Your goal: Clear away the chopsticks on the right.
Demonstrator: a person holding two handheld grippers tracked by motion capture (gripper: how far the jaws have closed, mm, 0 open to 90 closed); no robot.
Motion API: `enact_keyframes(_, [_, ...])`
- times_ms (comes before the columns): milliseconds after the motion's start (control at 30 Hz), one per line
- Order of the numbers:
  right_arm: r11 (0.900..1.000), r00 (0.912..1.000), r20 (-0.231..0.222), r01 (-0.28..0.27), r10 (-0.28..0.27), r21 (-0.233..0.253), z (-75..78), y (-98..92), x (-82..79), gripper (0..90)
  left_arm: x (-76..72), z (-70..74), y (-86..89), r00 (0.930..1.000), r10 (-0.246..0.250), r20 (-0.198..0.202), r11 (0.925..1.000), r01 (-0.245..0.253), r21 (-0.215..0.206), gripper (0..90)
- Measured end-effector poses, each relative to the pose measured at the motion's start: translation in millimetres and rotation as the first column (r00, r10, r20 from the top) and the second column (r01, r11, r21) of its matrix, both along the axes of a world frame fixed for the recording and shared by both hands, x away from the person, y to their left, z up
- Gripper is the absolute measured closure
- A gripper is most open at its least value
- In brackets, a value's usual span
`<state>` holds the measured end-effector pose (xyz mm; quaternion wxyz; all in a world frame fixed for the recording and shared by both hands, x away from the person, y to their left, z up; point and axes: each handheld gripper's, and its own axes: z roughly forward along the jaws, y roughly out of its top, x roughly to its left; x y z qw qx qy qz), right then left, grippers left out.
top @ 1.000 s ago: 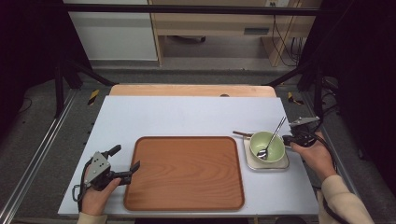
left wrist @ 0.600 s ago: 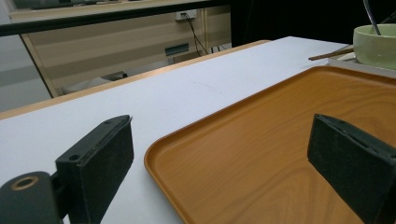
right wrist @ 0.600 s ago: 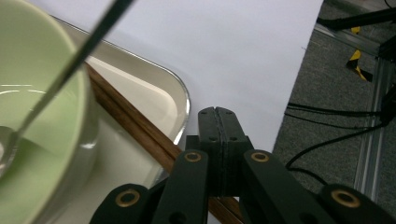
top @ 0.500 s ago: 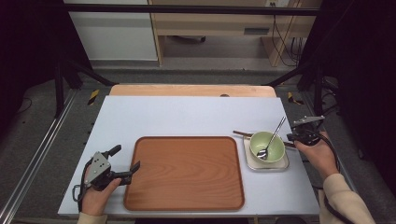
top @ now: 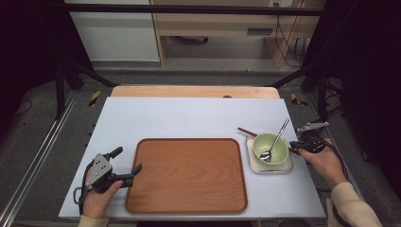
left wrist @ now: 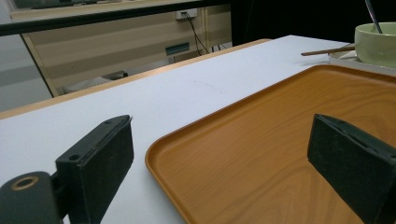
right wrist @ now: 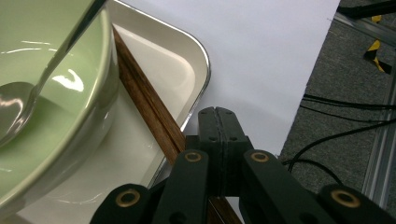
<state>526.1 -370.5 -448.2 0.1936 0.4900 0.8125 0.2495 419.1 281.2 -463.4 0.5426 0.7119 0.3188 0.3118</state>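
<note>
A brown wooden tray (top: 189, 175) lies in the middle of the white table. My left gripper (top: 126, 161) stands open at its near left corner. In the left gripper view (left wrist: 219, 135) one jaw hangs over the table and the other over the tray (left wrist: 280, 140), touching nothing. At the right, a green bowl (top: 272, 146) with a metal spoon (top: 276, 137) sits on a small white dish (top: 269, 166). Brown chopsticks (top: 246, 132) lie under the bowl. My right gripper (top: 292, 147) is shut at the dish's right edge. In its own view (right wrist: 218, 114) the chopsticks (right wrist: 144, 107) run beneath the jaws.
The table's right edge (top: 302, 156) is right beside the right hand, with dark floor and cables (right wrist: 341, 102) beyond it. A wooden strip (top: 194, 91) borders the far side of the table. Bare white tabletop (top: 189, 118) lies behind the tray.
The right gripper lifted slightly away, then came back down to the dish's right edge. The left gripper, tray and bowl have not moved.
</note>
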Motion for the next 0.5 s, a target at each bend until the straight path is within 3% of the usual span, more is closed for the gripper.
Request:
enact_keyframes(233, [1.0, 0.9999, 0.007, 0.014, -0.014, 0.019, 4.3, -2.7, -2.4, 89.8, -0.1, 0.1, 0.3, 1.0, -0.001, 0.0, 1.0, 0.001, -0.001, 6.7])
enact_keyframes(500, [1.0, 1.0, 0.008, -0.006, 0.006, -0.013, 16.8, -8.7, -8.0, 86.3, -0.3, 0.5, 2.0, 1.0, 0.008, 0.003, 1.0, -0.008, -0.004, 6.7])
